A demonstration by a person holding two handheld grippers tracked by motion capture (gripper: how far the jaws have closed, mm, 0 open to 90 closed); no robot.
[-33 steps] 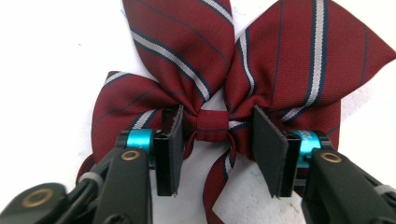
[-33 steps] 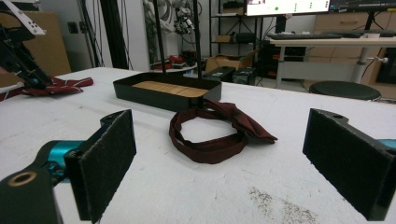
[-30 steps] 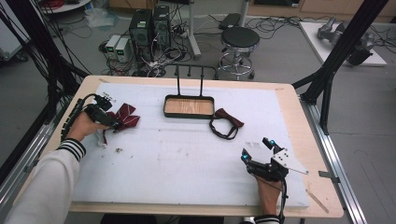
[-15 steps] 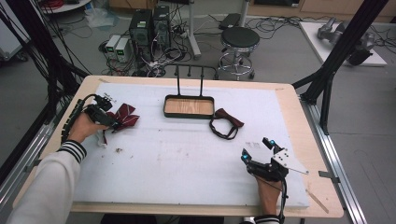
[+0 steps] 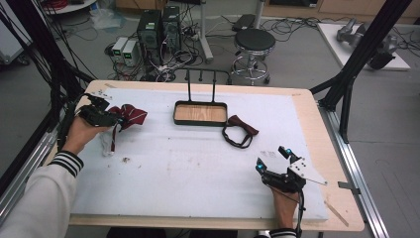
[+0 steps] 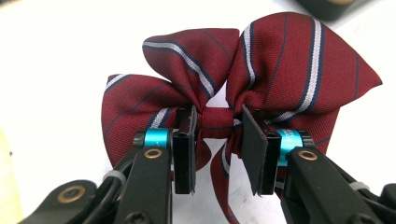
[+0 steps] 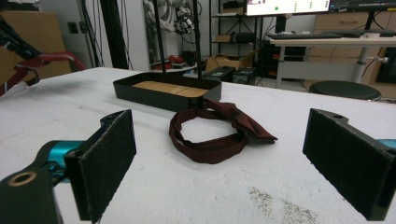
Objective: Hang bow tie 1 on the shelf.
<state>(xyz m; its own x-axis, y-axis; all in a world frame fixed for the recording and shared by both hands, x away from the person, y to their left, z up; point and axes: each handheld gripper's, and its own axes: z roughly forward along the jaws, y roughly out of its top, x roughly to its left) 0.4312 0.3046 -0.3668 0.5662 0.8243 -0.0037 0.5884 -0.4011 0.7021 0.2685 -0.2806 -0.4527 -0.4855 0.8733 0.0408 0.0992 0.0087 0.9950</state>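
The left gripper is closed on the striped bow tie; its two pads clamp the centre knot from either side, with the red loops fanning out above the jaws; having just closed the last of the way, the jaws now stand at their tightest on the knot. In the high view the striped bow tie sits at the left end of the white tabletop, held in the left gripper, with its strap hanging below the hand. The right gripper rests near the front right edge; its jaws stand wide apart with nothing between them. A dark red bow tie with a looped strap lies on the tabletop ahead of the right gripper, just beside the black tray; the tray has a wooden floor and two upright rods.
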